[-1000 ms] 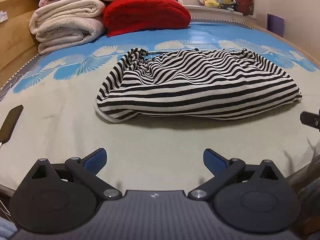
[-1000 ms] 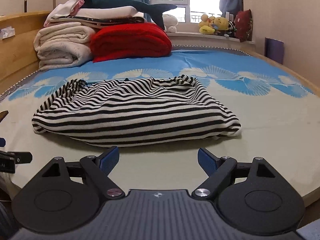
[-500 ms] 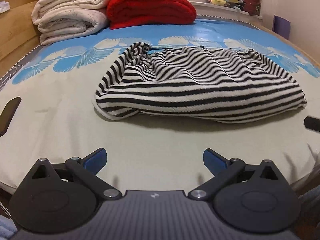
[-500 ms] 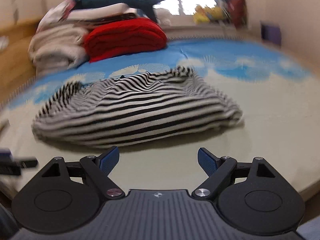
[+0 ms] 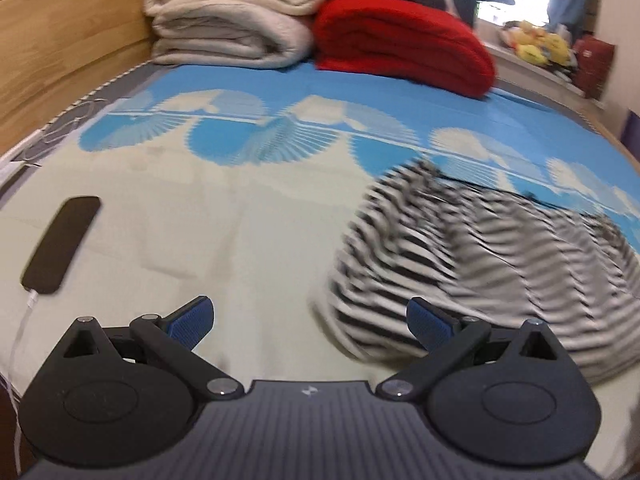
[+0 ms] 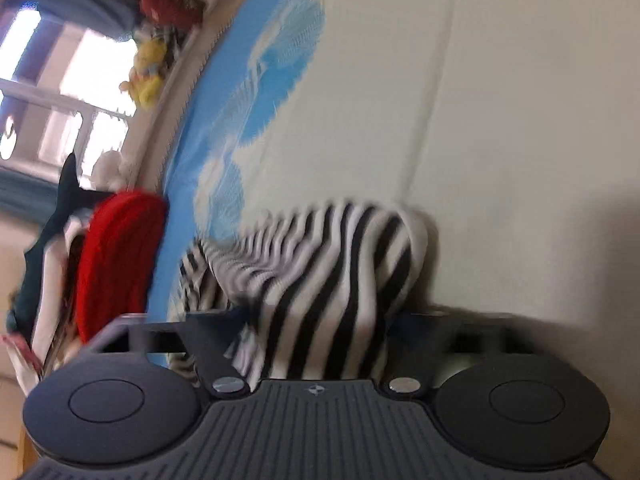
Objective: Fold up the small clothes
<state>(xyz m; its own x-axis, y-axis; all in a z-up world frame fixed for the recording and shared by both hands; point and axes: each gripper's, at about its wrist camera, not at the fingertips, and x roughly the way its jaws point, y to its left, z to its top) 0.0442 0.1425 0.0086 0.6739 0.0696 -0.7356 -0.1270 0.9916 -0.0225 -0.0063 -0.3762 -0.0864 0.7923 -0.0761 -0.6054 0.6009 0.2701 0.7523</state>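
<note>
A bed sheet (image 5: 248, 240), blue-patterned at the far end and cream nearer, carries a dark phone (image 5: 62, 244) on a white cable (image 5: 24, 328) at left, folded cream blankets (image 5: 228, 20) touching a folded red blanket (image 5: 404, 48) against a wooden headboard (image 5: 68, 52), yellow plush toys (image 5: 536, 46) on the windowsill beyond.

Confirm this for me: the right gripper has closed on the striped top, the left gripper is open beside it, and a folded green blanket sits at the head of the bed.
Wrong in one respect: the folded blanket is red, not green, as the left wrist view shows. The rest stands: the right gripper, jaws just closing, pinches the striped top, and the left gripper is open beside it.
</note>
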